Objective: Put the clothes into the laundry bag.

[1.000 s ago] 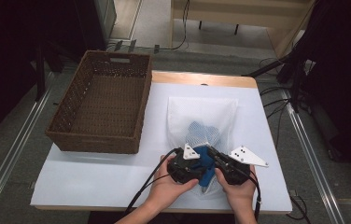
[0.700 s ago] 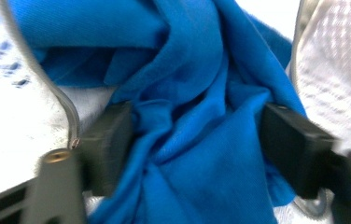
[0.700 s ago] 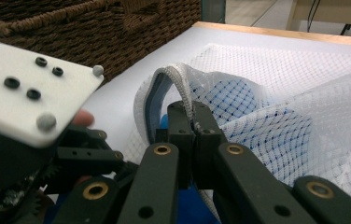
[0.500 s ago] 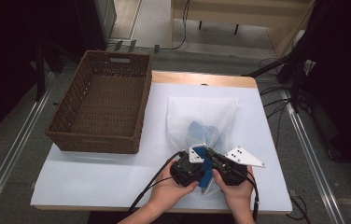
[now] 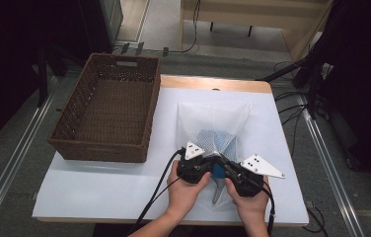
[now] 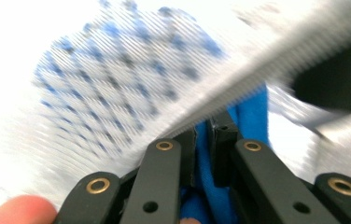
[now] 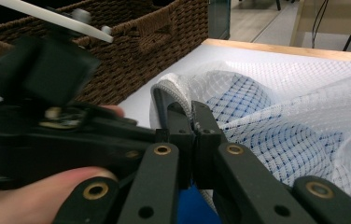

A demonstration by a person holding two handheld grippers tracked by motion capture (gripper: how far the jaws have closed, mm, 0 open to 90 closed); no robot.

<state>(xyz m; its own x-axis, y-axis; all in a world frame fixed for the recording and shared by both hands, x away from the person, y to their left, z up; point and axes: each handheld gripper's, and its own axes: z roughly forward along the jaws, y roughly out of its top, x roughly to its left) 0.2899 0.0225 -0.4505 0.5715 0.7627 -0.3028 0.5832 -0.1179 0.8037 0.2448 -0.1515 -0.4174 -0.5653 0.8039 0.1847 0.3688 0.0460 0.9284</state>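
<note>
A white mesh bag point(image 5: 213, 116) lies on the table with a blue-and-white checked cloth point(image 5: 212, 138) inside it. At its near, open end my two grippers meet. My left gripper point(image 5: 212, 168) is shut on a plain blue cloth point(image 6: 250, 116); its jaws have just been closing on that cloth, and the bag's ribbed rim point(image 6: 239, 88) crosses just beyond its tips point(image 6: 206, 133). My right gripper point(image 7: 193, 122) is shut on the bag's mesh rim point(image 7: 173, 91), with the checked cloth point(image 7: 243, 98) under the netting behind it. From above, the right gripper point(image 5: 225, 168) points up-left at the left one.
A brown wicker basket point(image 5: 99, 148) stands at the table's left, close beside the bag, and its wall point(image 7: 131, 56) rises behind the left hand. The wooden far edge of the table point(image 5: 213, 83) lies beyond the bag. Cables trail from both grippers toward the near edge.
The left gripper's jaws have closed on the blue cloth, so less of it shows between the two grippers. Both hands have barely shifted.
</note>
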